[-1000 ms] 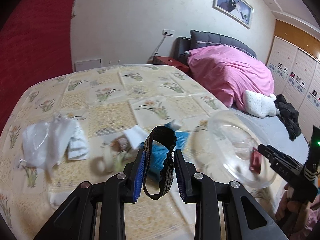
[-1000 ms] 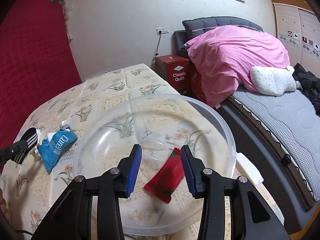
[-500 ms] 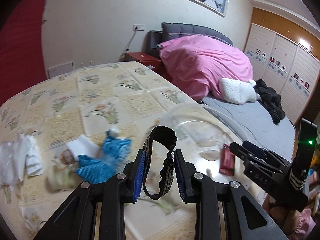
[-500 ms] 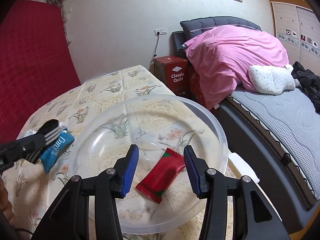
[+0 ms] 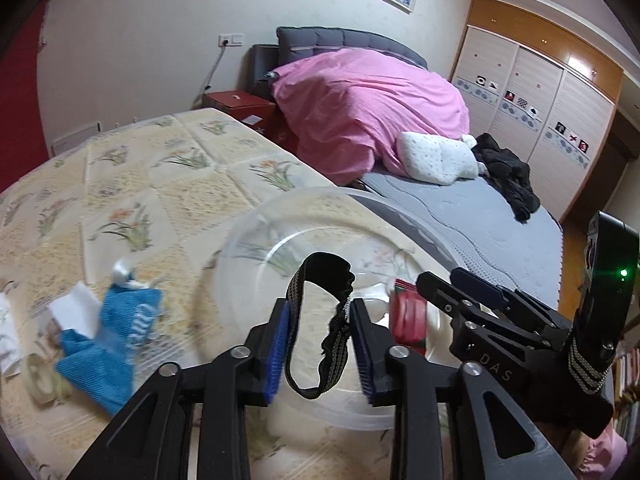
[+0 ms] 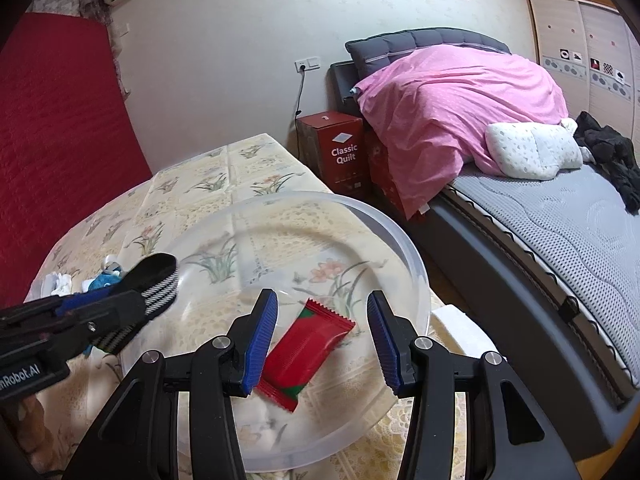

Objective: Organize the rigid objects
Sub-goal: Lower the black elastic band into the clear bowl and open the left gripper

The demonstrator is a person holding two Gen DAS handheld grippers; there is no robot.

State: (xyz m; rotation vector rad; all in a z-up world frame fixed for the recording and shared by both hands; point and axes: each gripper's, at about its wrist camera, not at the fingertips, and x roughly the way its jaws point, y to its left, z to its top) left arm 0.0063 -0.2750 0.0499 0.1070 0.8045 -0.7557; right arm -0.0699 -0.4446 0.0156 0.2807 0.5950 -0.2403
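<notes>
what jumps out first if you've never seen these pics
A big clear bowl sits on the floral table with a red packet inside, the open right gripper above it. The left gripper, jaws opening, has a black striped band between its fingers over the bowl. Behind, a pink duvet heaps on the bed.

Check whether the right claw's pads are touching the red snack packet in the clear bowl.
Apart. In the right wrist view the right claw stands open, both blue pads clear of the red snack packet, which lies flat in the clear bowl.
</notes>
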